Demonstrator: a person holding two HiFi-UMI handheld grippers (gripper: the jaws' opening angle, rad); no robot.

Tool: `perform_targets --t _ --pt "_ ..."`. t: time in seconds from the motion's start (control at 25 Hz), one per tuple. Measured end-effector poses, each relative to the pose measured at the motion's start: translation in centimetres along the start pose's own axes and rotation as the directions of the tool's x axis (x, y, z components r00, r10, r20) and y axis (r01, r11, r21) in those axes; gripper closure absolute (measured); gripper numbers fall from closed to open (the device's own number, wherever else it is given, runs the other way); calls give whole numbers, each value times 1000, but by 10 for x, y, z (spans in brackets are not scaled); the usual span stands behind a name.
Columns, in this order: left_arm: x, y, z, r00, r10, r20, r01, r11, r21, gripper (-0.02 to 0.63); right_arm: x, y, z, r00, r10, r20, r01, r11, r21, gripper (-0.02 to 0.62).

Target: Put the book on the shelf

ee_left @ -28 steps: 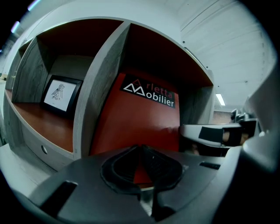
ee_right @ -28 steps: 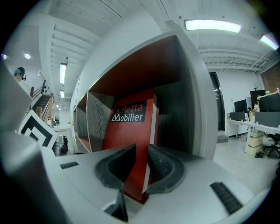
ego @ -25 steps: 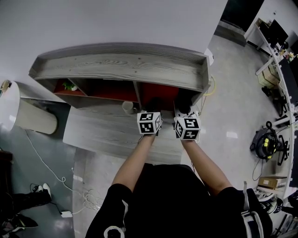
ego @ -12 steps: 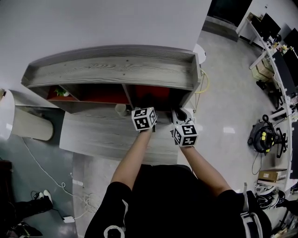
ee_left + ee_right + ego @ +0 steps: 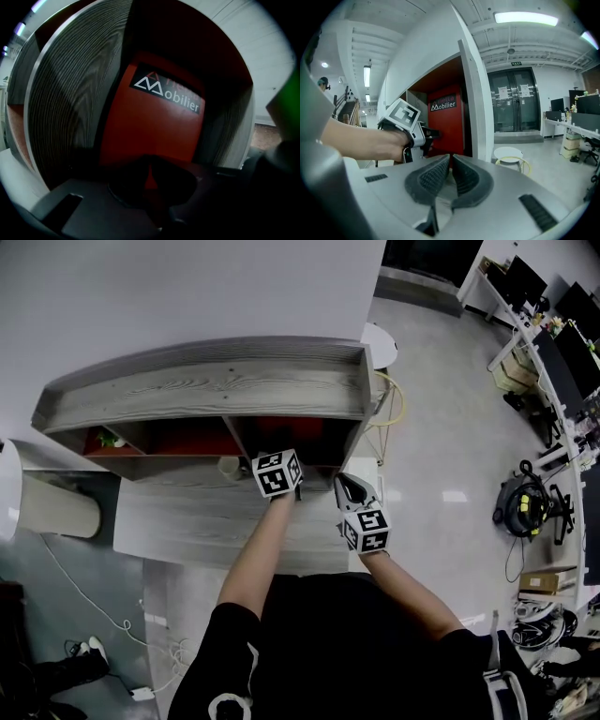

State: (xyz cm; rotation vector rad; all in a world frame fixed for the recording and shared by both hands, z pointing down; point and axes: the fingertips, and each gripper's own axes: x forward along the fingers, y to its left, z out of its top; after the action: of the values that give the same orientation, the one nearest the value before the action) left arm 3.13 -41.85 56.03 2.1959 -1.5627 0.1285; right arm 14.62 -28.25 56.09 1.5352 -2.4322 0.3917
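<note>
Red book (image 5: 154, 126) blocks the shelf compartment (image 5: 323, 432) ahead.

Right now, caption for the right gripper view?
Right tongs, just closed empty, hang beside the shelf; left tongs face the red book.

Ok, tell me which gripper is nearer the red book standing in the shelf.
Left. The left gripper is inside the grey wooden shelf, right at the red book; the right gripper hangs outside the shelf, jaws just closed, empty.
</note>
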Motion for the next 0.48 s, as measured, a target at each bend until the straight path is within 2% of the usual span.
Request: perform_targets --t 0.32,0.48 --pt "-10 -3 -2 1000 8 19 -8 1000 2 580 -22 -1 -7 1000 13 9 -13 1000 23 577" --pt "-33 -9 1 999 8 42 -10 999 32 580 -36 4 -11 999 38 20 -38 999 38 577"
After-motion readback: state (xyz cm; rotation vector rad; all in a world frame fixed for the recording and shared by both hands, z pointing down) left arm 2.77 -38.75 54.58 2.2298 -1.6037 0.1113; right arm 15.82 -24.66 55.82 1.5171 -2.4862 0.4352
